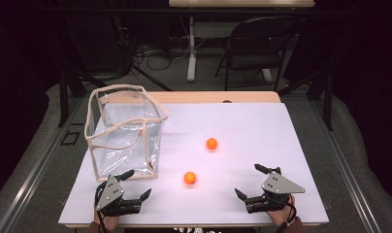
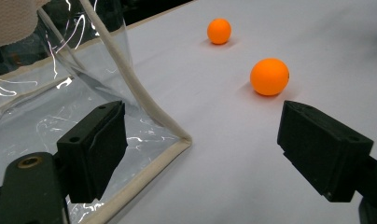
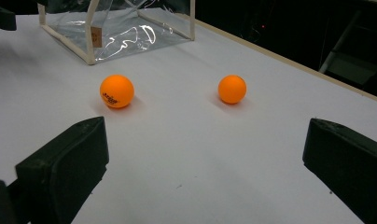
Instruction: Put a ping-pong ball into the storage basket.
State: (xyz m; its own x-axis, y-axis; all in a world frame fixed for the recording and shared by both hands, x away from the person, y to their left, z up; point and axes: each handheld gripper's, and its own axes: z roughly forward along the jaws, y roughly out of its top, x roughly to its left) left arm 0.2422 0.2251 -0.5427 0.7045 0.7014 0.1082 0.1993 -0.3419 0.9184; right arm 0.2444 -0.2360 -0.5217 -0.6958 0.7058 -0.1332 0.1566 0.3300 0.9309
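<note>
Two orange balls lie on the white table top: the near ball and the far ball. A clear plastic bag with cream trim stands upright at the left. My left gripper rests open near the table's front edge, just in front of the bag's near corner, nothing between its jaws. My right gripper is open at the front right, empty, pointing toward the balls.
The white sheet covers a wooden table. Beyond the table stand a folding chair and a table leg with cables on the floor. Open surface lies between the grippers and around the balls.
</note>
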